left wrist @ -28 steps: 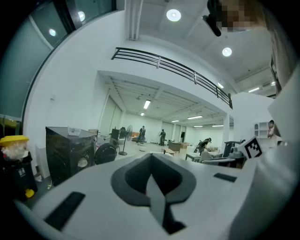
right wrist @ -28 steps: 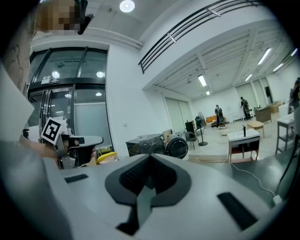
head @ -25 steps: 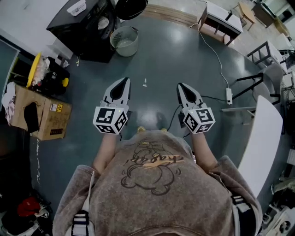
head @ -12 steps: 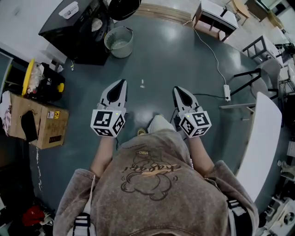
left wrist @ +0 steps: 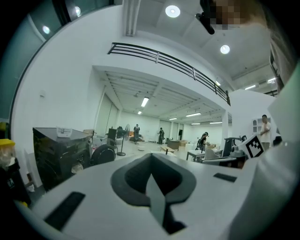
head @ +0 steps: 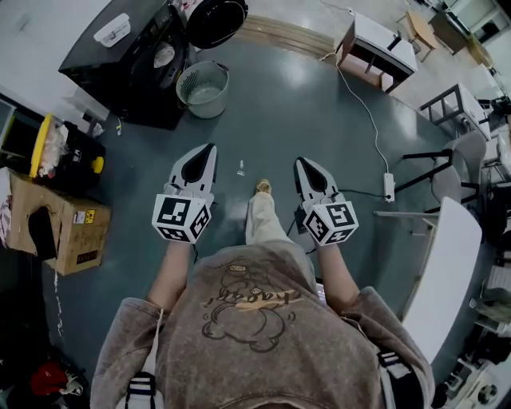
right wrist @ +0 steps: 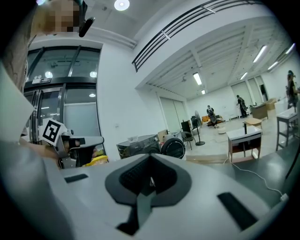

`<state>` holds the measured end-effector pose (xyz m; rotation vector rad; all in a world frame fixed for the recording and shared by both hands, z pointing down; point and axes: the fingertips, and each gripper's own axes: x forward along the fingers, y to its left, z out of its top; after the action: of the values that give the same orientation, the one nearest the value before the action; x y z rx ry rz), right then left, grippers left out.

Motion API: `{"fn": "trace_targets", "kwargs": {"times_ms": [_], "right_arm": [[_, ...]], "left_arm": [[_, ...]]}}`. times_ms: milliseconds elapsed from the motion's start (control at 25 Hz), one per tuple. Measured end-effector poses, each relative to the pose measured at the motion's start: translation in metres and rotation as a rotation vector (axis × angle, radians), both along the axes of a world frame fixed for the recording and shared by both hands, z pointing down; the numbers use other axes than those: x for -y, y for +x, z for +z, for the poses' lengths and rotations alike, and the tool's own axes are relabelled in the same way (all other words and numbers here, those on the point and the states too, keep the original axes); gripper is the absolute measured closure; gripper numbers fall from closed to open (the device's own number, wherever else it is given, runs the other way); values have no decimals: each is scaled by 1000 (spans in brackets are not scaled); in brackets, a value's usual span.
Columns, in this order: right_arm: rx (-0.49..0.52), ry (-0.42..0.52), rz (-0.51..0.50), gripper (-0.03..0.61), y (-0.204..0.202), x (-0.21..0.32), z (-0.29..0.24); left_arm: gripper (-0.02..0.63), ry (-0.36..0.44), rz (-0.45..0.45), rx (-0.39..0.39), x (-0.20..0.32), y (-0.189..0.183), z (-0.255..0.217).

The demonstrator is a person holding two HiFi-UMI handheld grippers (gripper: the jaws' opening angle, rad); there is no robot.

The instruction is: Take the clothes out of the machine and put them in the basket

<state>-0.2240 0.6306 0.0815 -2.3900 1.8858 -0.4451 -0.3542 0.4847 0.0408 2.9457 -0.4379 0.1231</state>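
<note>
You have taken a step toward the black washing machine (head: 132,48). One leg in pale trousers (head: 259,220) is now planted ahead of you, where a second ago both shoes sat close under your body. The machine and the basket have slid lower in the head view, nearer to you.

The left gripper (head: 206,153) and the right gripper (head: 303,165) are held out side by side at the same spacing as before. Both have their jaws pressed together with nothing between them — each gripper view shows the pads meeting on empty air.

The machine's round door (head: 215,20) hangs open. A pale patch (head: 164,54) shows in the drum opening, probably the clothes, though it is too small to be sure. The round grey basket (head: 202,89) stands on the floor just beside the machine's front, and I can make out no clothing in it.

So the task has not started — this is only the approach. The machine is still well apart from both grippers. You will likely need more steps, then opened jaws, before reaching into the drum.
</note>
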Motion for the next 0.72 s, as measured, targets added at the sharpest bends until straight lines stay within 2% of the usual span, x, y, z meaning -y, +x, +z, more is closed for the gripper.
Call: {"fn": "trace_targets", "kwargs": {"times_ms": [320,520,720], "right_arm": [[14,28,-61,581,98,88,-9],[34,43,-105,581,165,123,-11],[48,34,-145,581,210,153,-7]], "left_arm": [[611,-33,-31,6,80,97,-8],[611,-52,-39,3,109,163,-11],[611,-54,-81,-2,138,204,-10]]}}
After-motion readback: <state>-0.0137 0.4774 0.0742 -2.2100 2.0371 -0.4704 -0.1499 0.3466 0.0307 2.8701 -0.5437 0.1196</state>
